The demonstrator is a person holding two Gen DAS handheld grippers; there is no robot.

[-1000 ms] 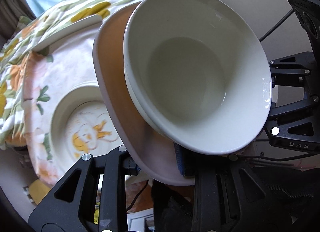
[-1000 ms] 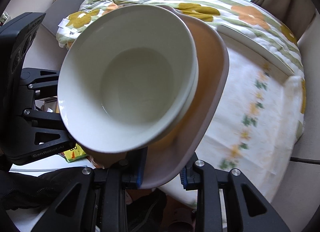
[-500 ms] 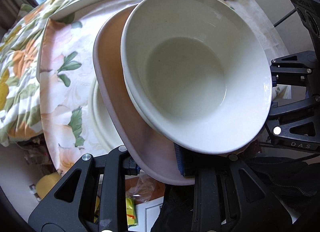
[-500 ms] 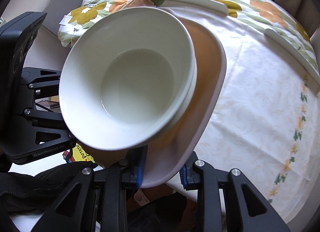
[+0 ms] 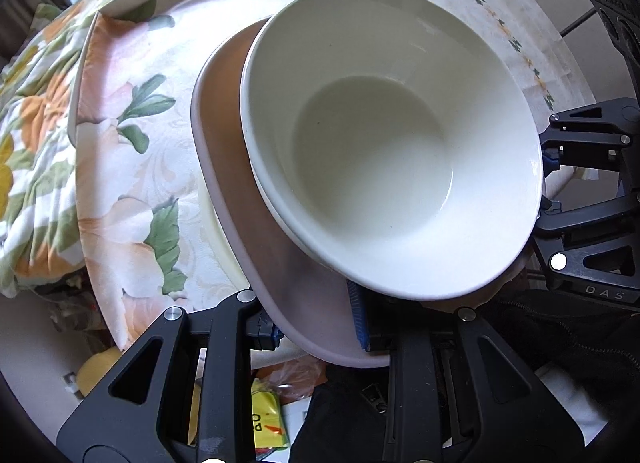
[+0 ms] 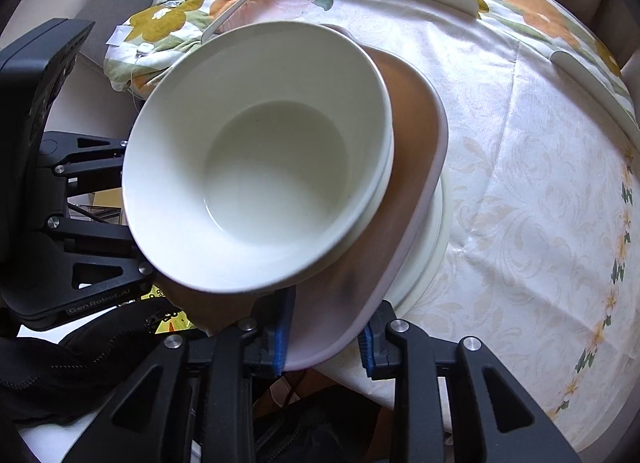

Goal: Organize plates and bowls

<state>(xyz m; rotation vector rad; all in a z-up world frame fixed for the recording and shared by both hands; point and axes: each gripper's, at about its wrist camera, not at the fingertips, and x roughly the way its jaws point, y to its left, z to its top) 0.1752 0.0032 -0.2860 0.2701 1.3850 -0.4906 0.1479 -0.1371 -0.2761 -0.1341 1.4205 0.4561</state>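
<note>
Along the lower edge of the left wrist view, the left tool [image 5: 316, 327] is seen clamped on the near rim of a brown plate [image 5: 256, 231], one blue-padded finger above the rim and the other below it. A stack of white bowls [image 5: 384, 143] is carried on the plate, the upper bowl nested in a second one whose rim shows just beneath it. The plate is held over a tabletop [image 5: 132, 167] covered by a floral cloth, and the edge of a cream plate [image 5: 218, 239] is visible under its left side; whether the two touch cannot be told. At the right edge of the view, the right tool [image 5: 548, 179] is seen at the far rim of the plate. A flowered bed cover [image 5: 28, 131] lies beyond the tabletop.

From the right wrist view, the right tool [image 6: 326, 333] is shown clamped on the same brown plate [image 6: 416, 167], its blue pads pressed on either side of the rim. The white bowls [image 6: 264, 151] sit on the left part of the plate. The cream plate [image 6: 430, 239] lies on the tabletop [image 6: 532, 191] under the right edge of the brown plate. The left tool [image 6: 128, 207] is seen at the left, against the opposite side of the load.
</note>
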